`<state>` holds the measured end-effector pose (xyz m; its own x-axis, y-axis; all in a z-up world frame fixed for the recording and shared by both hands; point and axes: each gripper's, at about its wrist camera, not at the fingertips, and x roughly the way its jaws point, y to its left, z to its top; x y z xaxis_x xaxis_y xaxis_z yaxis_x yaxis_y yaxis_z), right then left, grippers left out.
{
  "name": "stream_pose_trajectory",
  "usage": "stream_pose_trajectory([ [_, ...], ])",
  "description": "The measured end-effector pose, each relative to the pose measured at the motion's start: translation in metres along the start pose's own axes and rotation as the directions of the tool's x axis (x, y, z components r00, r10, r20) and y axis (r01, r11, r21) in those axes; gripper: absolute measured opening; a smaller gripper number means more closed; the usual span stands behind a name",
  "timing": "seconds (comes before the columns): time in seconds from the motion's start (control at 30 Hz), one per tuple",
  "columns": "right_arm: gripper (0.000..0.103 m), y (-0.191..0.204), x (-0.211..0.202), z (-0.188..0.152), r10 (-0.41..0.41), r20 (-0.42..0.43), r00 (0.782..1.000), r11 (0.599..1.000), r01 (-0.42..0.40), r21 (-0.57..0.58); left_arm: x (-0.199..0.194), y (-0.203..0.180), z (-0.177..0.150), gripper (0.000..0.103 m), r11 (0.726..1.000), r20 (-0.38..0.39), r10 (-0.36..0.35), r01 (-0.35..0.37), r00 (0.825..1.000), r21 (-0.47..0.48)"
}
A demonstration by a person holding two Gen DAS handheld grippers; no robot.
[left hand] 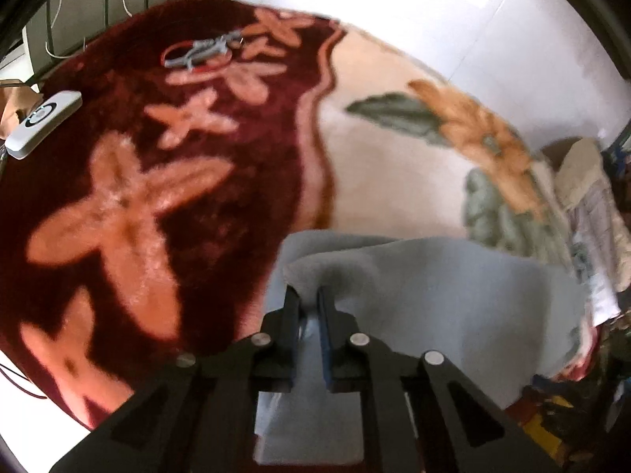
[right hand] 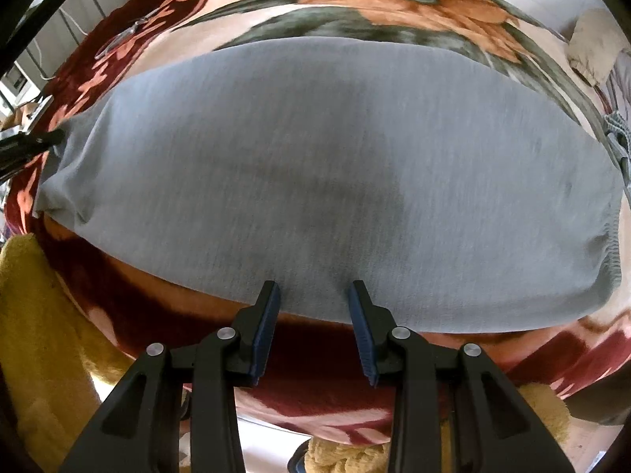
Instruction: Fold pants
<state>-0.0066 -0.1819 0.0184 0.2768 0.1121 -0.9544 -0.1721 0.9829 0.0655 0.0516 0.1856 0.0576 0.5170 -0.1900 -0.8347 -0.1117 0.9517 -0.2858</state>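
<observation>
On the far left, near the edge of the flowered blanket [left hand: 130, 205], lies a white remote [left hand: 43, 122]; a grey hanger [left hand: 205, 53] lies further back on the dark red part. The left gripper [left hand: 308, 295] is clenched on a raised corner of the grey pants [right hand: 335, 165], and the cloth is pinched between its pads. The pants lie spread flat across the blanket. The right gripper [right hand: 314, 289] stands at the near edge of the pants with its jaws apart, the tips touching the cloth but not pinching it. At the far right, a pile of clothes [left hand: 591, 213] is beside the blanket.
</observation>
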Motion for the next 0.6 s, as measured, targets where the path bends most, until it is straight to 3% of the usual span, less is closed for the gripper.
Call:
stream_pose_trajectory([
  [0.07,0.037,-0.001,0.001,0.0,0.007,0.001,1.0,1.0,-0.007,0.003,-0.012,-0.003,0.001,0.007,0.998,0.027,-0.059,0.06,0.998,-0.011],
  [0.13,0.037,-0.003,0.001,0.001,0.015,0.002,1.0,1.0,-0.015,0.014,-0.021,-0.008,0.007,0.007,0.997,0.053,-0.074,0.074,0.996,0.002],
  [0.17,0.037,-0.003,0.0,0.0,0.018,0.003,1.0,1.0,-0.018,0.018,-0.024,-0.011,0.011,0.006,0.998,0.064,-0.063,0.062,0.996,0.017],
  [0.3,0.037,-0.003,-0.001,-0.001,0.02,0.007,1.0,1.0,-0.02,0.02,-0.017,-0.019,0.029,0.006,0.99,0.085,0.088,-0.097,0.992,0.105],
  [0.53,0.037,-0.001,-0.002,0.0,0.01,0.009,1.0,1.0,-0.01,0.007,0.016,-0.001,0.028,0.009,0.974,-0.013,0.192,-0.189,0.981,0.125],
  [0.6,0.037,0.001,-0.002,0.002,0.012,0.01,1.0,1.0,-0.012,0.008,0.012,0.005,0.023,0.017,0.979,-0.01,0.179,-0.177,0.984,0.101],
])
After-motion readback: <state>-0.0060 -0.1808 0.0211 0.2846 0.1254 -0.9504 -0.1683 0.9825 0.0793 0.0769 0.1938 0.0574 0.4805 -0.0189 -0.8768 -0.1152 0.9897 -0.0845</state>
